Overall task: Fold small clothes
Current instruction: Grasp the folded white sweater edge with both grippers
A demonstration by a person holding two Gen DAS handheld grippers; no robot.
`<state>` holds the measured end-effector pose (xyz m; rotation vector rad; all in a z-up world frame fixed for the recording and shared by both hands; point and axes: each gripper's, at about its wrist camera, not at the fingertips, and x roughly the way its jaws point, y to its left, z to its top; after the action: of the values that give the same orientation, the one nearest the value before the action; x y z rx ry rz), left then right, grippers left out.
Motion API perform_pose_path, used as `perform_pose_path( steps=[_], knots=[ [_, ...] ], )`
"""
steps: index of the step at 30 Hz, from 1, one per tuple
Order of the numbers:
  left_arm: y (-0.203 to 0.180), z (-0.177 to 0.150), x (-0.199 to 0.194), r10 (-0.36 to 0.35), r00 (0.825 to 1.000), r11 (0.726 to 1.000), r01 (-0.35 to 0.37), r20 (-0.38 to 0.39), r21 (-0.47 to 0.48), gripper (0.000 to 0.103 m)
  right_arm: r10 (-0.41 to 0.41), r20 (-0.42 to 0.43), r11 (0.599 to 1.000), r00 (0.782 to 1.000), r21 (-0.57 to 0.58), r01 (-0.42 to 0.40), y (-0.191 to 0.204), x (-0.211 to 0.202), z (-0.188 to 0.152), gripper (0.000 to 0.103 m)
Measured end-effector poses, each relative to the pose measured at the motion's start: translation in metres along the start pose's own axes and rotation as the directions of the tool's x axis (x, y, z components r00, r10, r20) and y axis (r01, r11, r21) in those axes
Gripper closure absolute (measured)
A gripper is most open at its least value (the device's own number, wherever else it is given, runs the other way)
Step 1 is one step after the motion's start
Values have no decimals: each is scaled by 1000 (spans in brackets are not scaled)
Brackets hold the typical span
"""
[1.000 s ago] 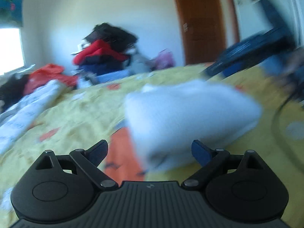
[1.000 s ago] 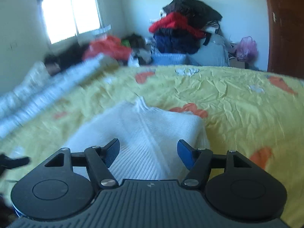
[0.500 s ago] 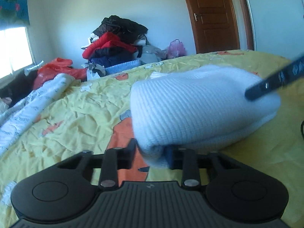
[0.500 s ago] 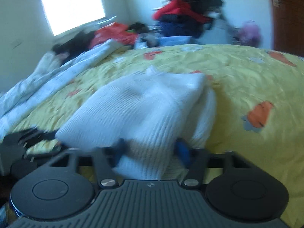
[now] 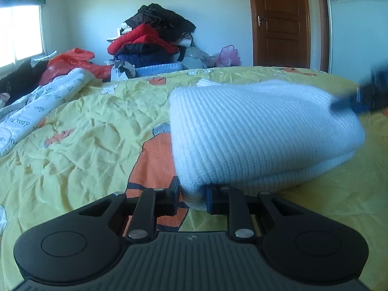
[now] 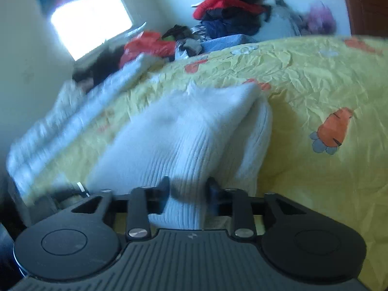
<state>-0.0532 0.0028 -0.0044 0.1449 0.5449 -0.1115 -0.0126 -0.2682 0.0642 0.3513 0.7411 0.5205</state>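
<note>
A white ribbed knit sweater (image 5: pixel 262 131) lies folded in layers on the yellow bedspread (image 5: pixel 92 131). My left gripper (image 5: pixel 192 197) is shut on the sweater's near corner. In the right wrist view the same sweater (image 6: pixel 194 131) shows, and my right gripper (image 6: pixel 188 194) is shut on its near edge, lifting the top layer slightly. The right gripper also shows blurred at the sweater's far right in the left wrist view (image 5: pixel 363 97).
A white printed quilt (image 5: pixel 36 106) lies along the bed's left side. A pile of red, black and navy clothes (image 5: pixel 150 41) stands beyond the bed by the wall. A brown door (image 5: pixel 281 21) is at the back right.
Both grippers went from open to shut on the sweater's edges. The right gripper has tilted and is moving, blurring its view.
</note>
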Motion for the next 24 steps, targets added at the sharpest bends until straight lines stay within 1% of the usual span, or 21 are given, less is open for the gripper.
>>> perform_pose_path(
  steps=[1, 3, 5, 7, 8, 9, 10, 11, 12, 13, 14, 15, 16, 17, 18, 19, 20, 21, 22, 23, 24],
  knots=[
    [0, 0, 1, 0, 1000, 1000, 0, -1, 1, 83, 11, 42, 999, 999, 46, -13, -6, -5, 10, 37],
    [-1, -1, 2, 0, 1000, 1000, 0, -3, 6, 83, 28, 103, 993, 994, 107, -39, -16, -6, 30, 30],
    [-2, -1, 2, 0, 1000, 1000, 0, -4, 14, 82, 20, 108, 985, 994, 170, -38, -29, 8, 52, 30],
    [-1, 0, 4, 2, 1000, 1000, -2, -3, 13, 79, 3, 75, 976, 997, 219, -19, -42, 33, 70, 30],
    [1, 0, 4, 7, 1000, 1000, -7, -3, 9, 76, -13, 52, 976, 999, 218, 2, -45, 46, 77, 30],
    [2, 0, 5, 21, 1000, 1000, -21, -5, 0, 66, -43, 16, 975, 999, 218, 38, -48, 61, 83, 30],
    [3, 0, 5, 39, 999, 999, -39, -8, -13, 50, -58, -23, 972, 998, 226, 61, -51, 76, 86, 35],
    [5, 1, 6, 55, 998, 998, -55, -15, -32, 44, -55, -69, 972, 996, 225, 69, -50, 93, 88, 45],
    [11, 2, 8, 53, 998, 996, -54, -27, -65, 39, -58, -96, 974, 994, 212, 78, -50, 106, 89, 71],
    [15, 2, 9, 30, 999, 995, -33, -32, -92, 40, -70, -106, 979, 992, 183, 89, -47, 114, 91, 80],
    [20, 2, 9, 9, 999, 993, -13, -35, -113, 40, -71, -93, 985, 993, 151, 84, -42, 114, 96, 86],
    [22, 2, 9, -4, 999, 992, 0, -36, -125, 41, -61, -63, 989, 996, 129, 69, -37, 109, 103, 86],
    [22, 1, 9, -13, 999, 992, 9, -33, -123, 45, -41, -25, 991, 999, 124, 43, -36, 101, 108, 87],
    [20, 1, 9, -22, 999, 994, 19, -29, -111, 47, -38, -11, 992, 999, 124, 39, -41, 98, 111, 88],
    [17, 1, 8, -23, 999, 996, 21, -24, -92, 48, -68, -39, 989, 997, 129, 73, -50, 105, 110, 89],
    [13, 1, 7, -18, 1000, 997, 17, -17, -73, 53, -116, -108, 984, 987, 125, 129, -59, 120, 100, 88],
    [9, 1, 7, -23, 1000, 998, 23, -15, -53, 58, -117, -86, 987, 989, 100, 126, -61, 122, 93, 85],
    [6, 1, 7, -30, 999, 999, 30, -14, -37, 63, -115, -73, 987, 991, 105, 123, -61, 120, 91, 85],
    [4, 1, 7, -26, 1000, 999, 26, -11, -24, 64, -113, -60, 983, 992, 136, 120, -60, 117, 90, 84],
    [3, 1, 6, -23, 1000, 1000, 23, -11, -17, 64, -123, -52, 981, 991, 142, 130, -57, 115, 89, 80],
    [4, 1, 5, -28, 1000, 999, 28, -10, -17, 64, -136, -43, 982, 990, 125, 141, -53, 113, 86, 76]
  ],
)
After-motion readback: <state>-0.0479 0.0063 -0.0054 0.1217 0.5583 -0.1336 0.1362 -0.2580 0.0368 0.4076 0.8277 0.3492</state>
